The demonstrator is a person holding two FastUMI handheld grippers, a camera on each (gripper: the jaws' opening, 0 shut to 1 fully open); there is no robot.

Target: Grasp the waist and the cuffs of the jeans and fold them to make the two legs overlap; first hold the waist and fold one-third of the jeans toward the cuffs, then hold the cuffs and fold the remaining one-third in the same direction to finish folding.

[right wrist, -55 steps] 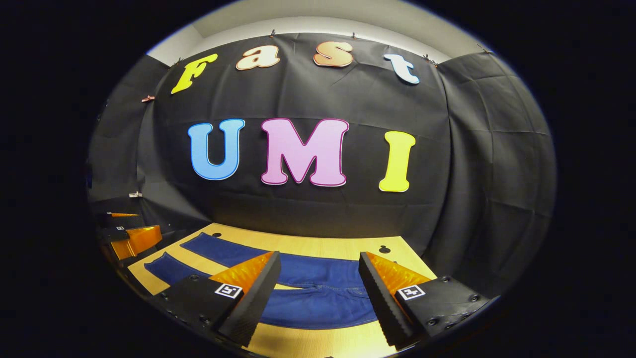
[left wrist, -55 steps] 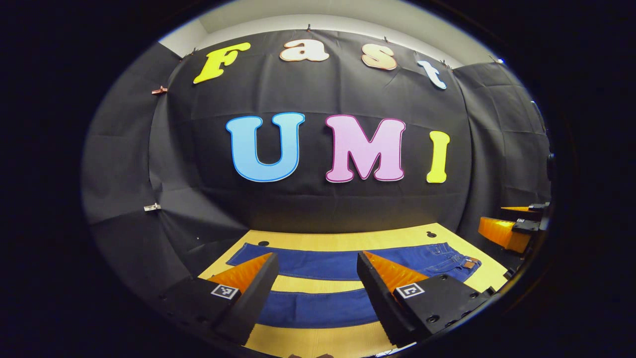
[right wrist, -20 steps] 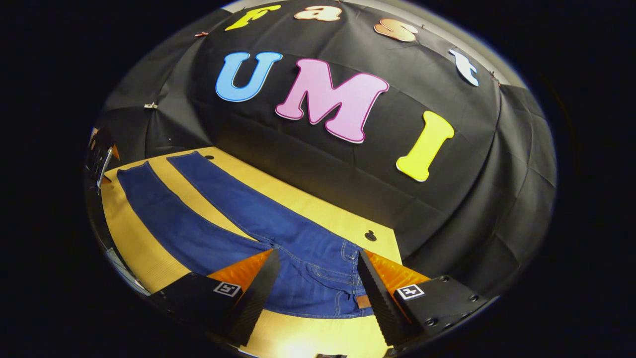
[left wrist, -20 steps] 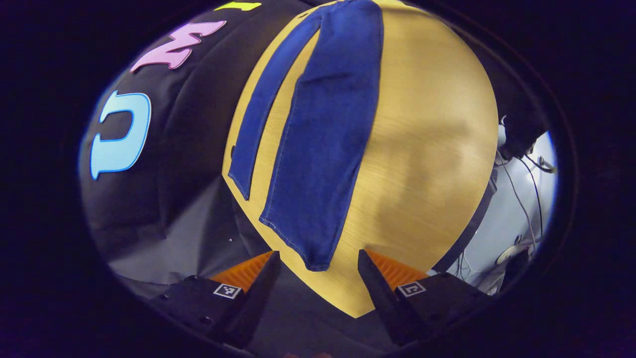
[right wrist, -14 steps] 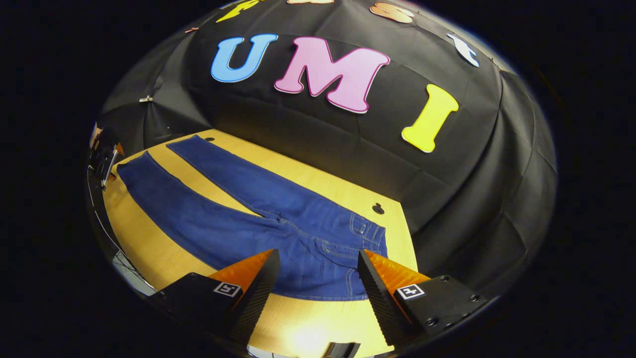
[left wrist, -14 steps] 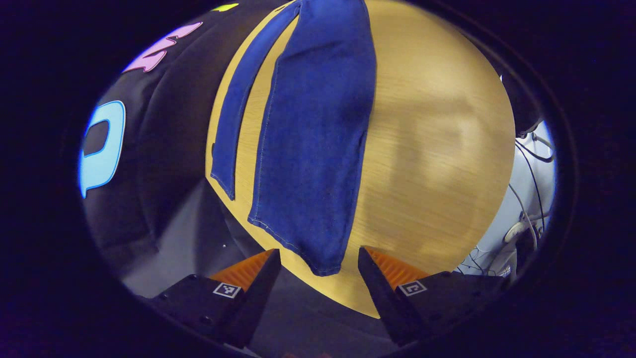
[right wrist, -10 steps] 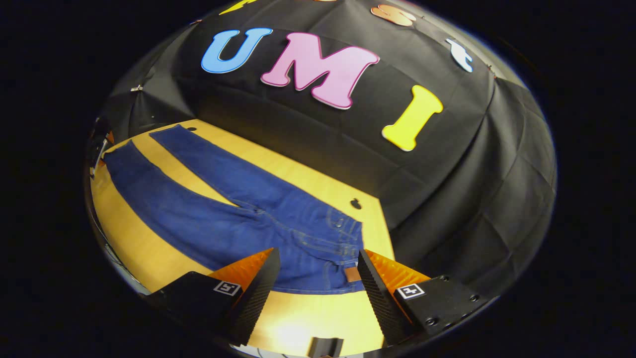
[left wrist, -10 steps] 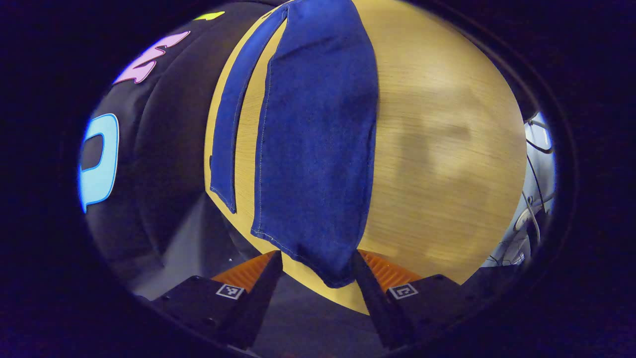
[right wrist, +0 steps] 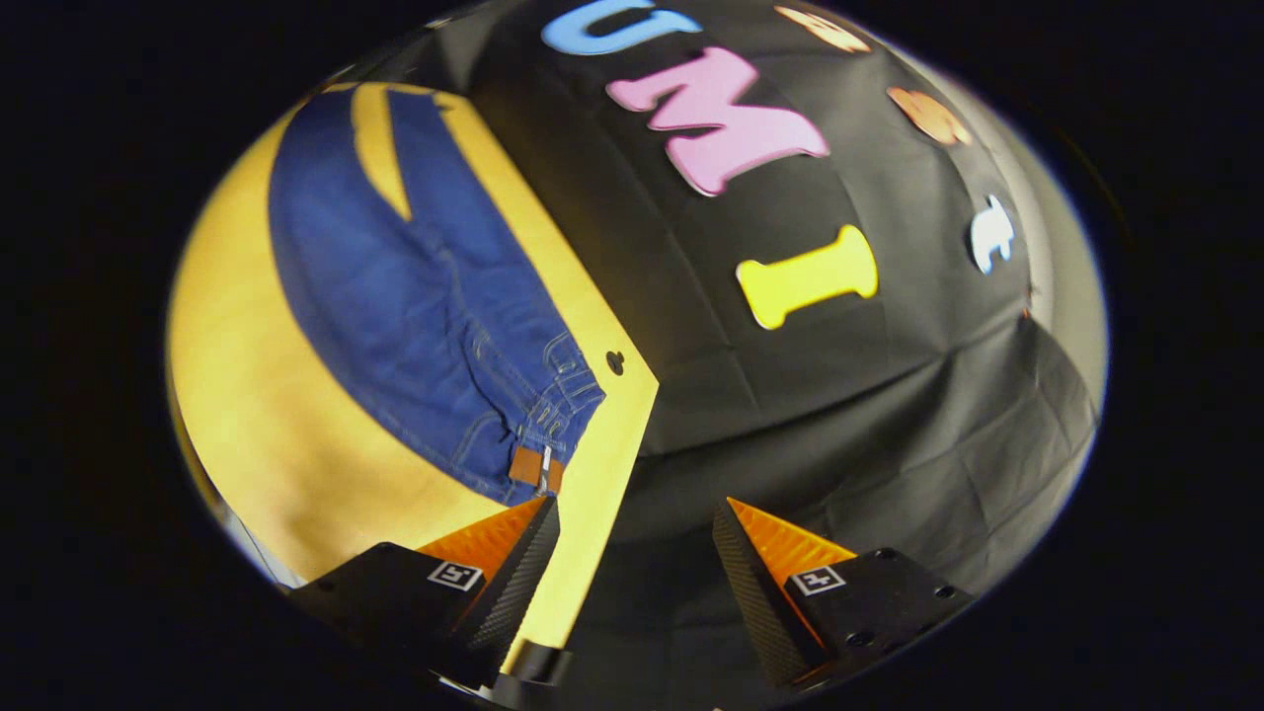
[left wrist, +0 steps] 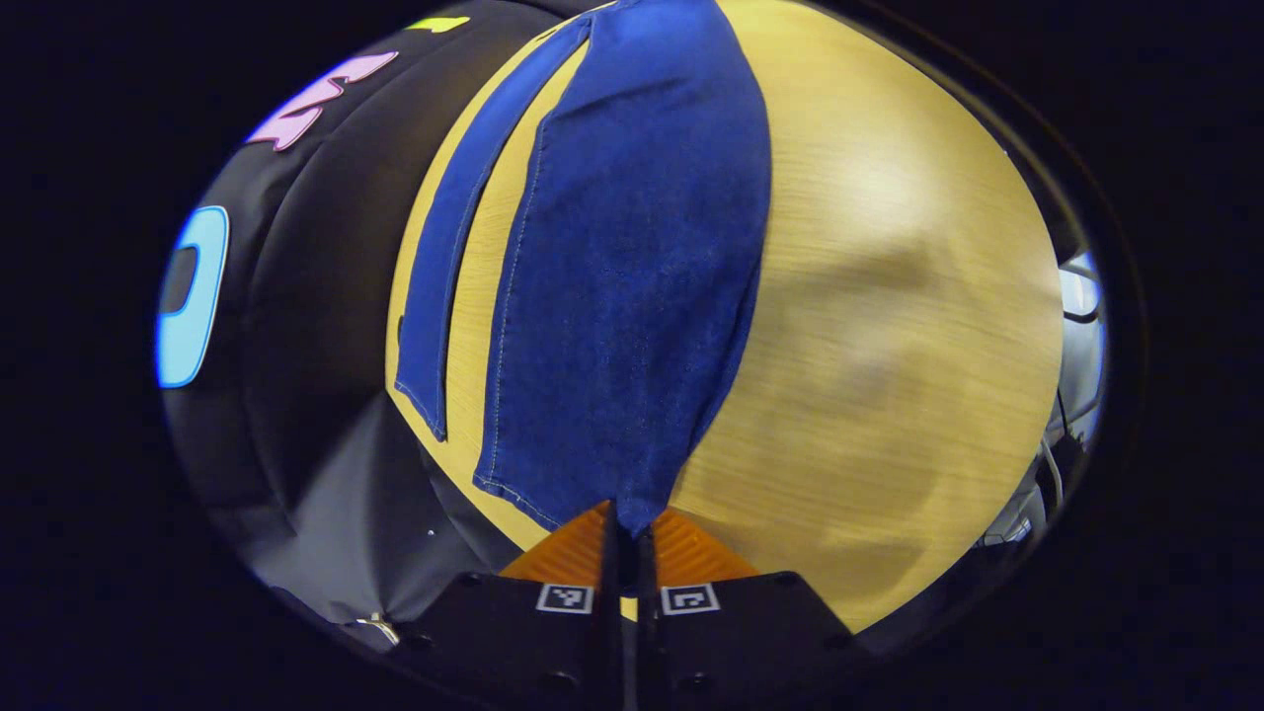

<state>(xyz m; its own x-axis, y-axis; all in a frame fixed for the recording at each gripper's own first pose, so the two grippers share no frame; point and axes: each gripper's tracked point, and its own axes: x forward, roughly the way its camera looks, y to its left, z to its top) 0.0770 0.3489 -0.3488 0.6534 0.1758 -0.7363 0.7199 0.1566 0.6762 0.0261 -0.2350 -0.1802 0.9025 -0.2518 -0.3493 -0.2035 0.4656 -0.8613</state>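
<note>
On a light wooden surface [left wrist: 889, 296] in a black-draped booth, blue jeans [left wrist: 632, 276] are lying flat with legs still apart, as the left tongs [left wrist: 626, 528] are clamping the near cuff and the right tongs [right wrist: 632, 563] are hovering apart beside the waist, no fold yet made.

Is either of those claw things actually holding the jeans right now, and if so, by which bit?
Yes: the left gripper pinches the jeans at one leg's cuff corner. The right gripper is open, holding nothing.
</note>
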